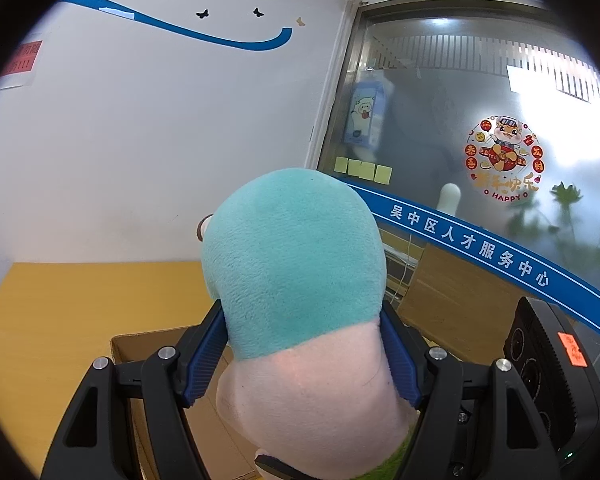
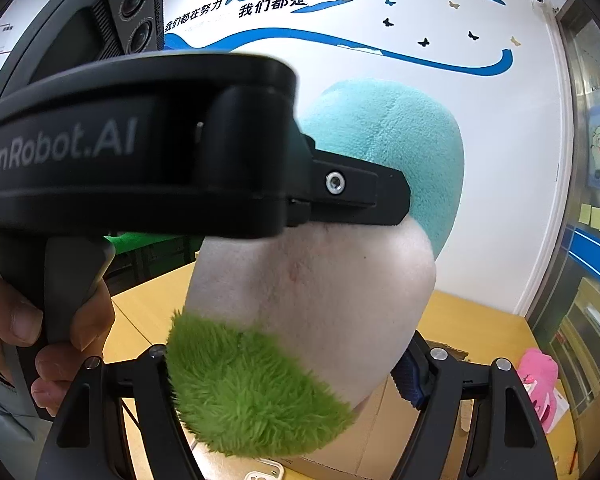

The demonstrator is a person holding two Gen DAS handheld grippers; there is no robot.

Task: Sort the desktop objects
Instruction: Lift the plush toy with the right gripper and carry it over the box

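My left tool [image 1: 304,354] pinches the plush toy [image 1: 296,272] at the teal/pink seam, held up over the cardboard box [image 1: 160,346] on the yellow worktop [image 1: 92,292]. Right tool [image 2: 300,364]: toy's green fuzzy end sits btwn its fingers, can't tell if it's clamped. Pink plush [image 2: 540,380] lies on worktop at right.

My black left gripper with blue ribbed pads [image 1: 304,354] is clamped on something that bulges between its fingers. My black right gripper [image 2: 288,372] is spread wide apart. My bare left hand [image 2: 32,328] squeezes the grey trigger handle.
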